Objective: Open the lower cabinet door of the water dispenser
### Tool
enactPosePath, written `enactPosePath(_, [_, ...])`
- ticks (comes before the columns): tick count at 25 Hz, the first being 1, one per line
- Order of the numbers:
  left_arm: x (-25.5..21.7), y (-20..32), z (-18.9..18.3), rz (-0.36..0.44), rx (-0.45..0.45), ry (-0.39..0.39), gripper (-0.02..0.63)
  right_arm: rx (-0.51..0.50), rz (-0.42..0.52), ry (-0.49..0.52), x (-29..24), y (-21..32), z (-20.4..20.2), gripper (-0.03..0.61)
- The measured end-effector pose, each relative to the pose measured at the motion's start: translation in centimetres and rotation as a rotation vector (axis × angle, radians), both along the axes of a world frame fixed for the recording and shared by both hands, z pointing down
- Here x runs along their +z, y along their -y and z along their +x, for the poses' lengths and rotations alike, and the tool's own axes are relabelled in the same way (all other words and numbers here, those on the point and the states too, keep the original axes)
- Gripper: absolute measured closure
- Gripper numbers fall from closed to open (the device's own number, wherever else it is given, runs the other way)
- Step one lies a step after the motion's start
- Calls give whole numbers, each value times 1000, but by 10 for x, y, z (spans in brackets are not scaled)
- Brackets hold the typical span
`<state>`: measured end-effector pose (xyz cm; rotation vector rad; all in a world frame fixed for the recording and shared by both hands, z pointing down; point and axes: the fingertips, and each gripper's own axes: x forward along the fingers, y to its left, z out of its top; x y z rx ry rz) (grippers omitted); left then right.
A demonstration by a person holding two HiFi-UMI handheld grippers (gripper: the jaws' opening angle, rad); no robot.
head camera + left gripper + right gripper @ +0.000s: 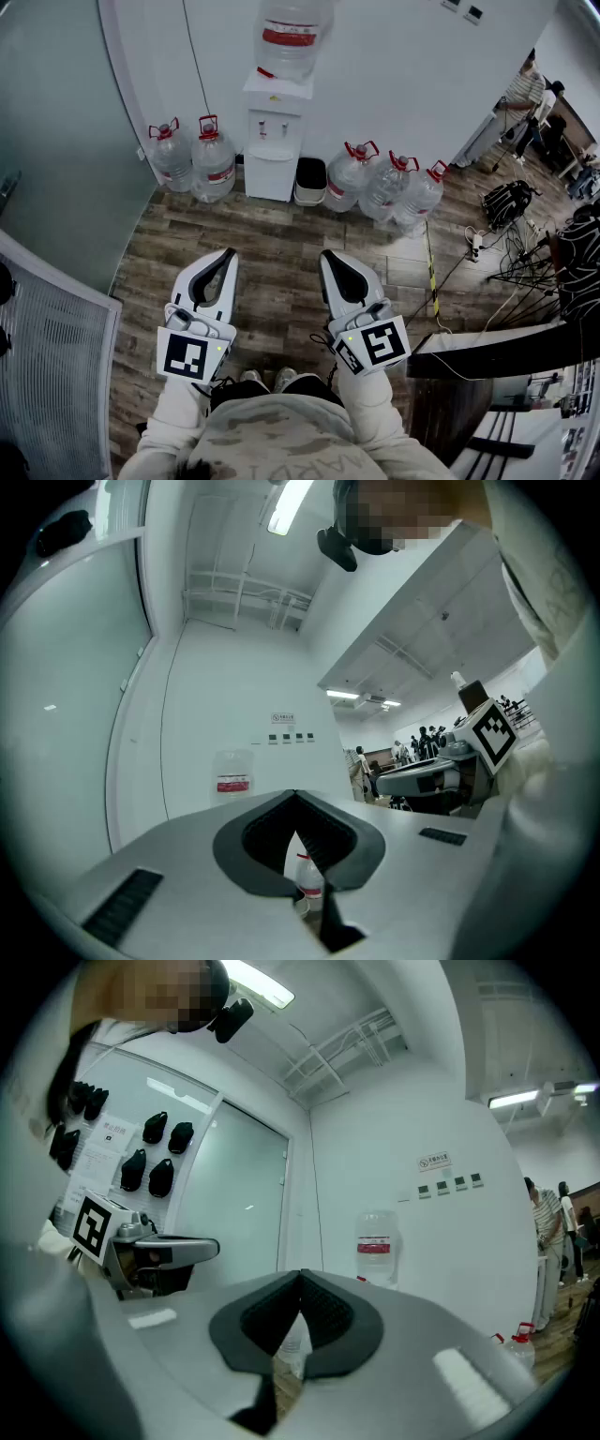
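You hold left gripper (226,257) and right gripper (329,258) level before you, jaws together, nothing gripped; likely ready pose only. Water dispenser (273,127) stands well apart at wall, lower cabinet door (270,176) looks closed.

Office-lab space, water dispenser (274,141), spare bottles (214,167), floor cables (474,246)

One water dispenser (273,141), one bottle (292,37) on it, five floor jugs (171,157) (213,165) (350,175) (387,187) (422,195), one bin (310,180) and two tools (228,253) (330,255).

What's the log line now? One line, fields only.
left gripper: shut, empty | right gripper: shut, empty | lower cabinet door: closed, untouched
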<state>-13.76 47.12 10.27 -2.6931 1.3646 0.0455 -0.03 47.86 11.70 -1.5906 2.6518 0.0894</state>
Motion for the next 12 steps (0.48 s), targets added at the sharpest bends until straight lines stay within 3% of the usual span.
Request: enactPosePath(12, [-1,10,1,20,-11,4,611,-10,4,-5,4,11,2,569])
